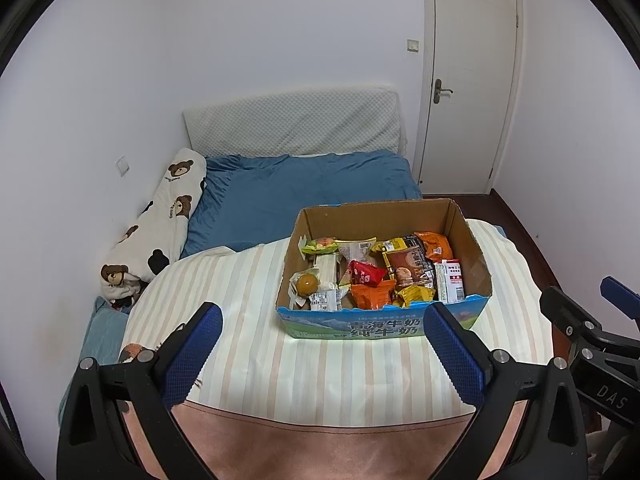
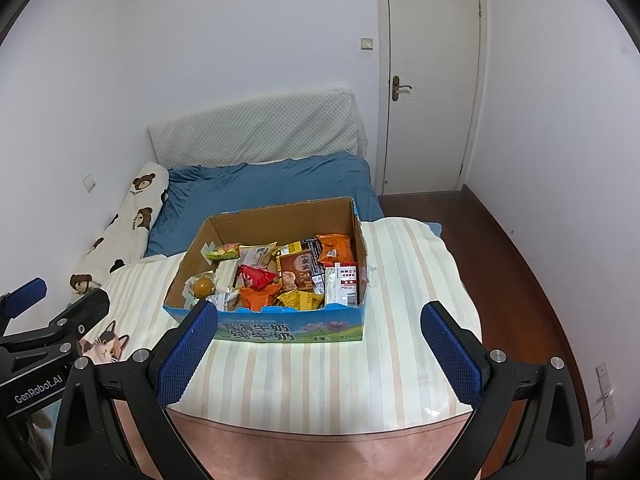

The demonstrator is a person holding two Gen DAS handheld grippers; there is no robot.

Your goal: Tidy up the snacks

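Note:
An open cardboard box (image 1: 476, 248) with a blue printed front stands on a striped cloth on the bed; it also shows in the right wrist view (image 2: 256, 220). It holds several snack packets: a red packet (image 1: 366, 273) (image 2: 256, 276), orange packets (image 1: 370, 296) (image 2: 336, 248), a brown biscuit pack (image 1: 410, 266) (image 2: 298, 268), a white carton (image 1: 452, 282) (image 2: 346, 284) and a round orange fruit in wrap (image 1: 306, 283) (image 2: 203, 287). My left gripper (image 1: 322, 316) is open and empty, short of the box. My right gripper (image 2: 320, 316) is open and empty, short of the box.
The striped cloth (image 1: 240, 280) (image 2: 404, 280) covers the near bed. Behind are a blue duvet (image 1: 300, 192), a bear-print bolster (image 1: 160, 220) and a white headboard pad (image 1: 296, 124). A white door (image 2: 432, 80) and dark wood floor (image 2: 512, 260) lie to the right.

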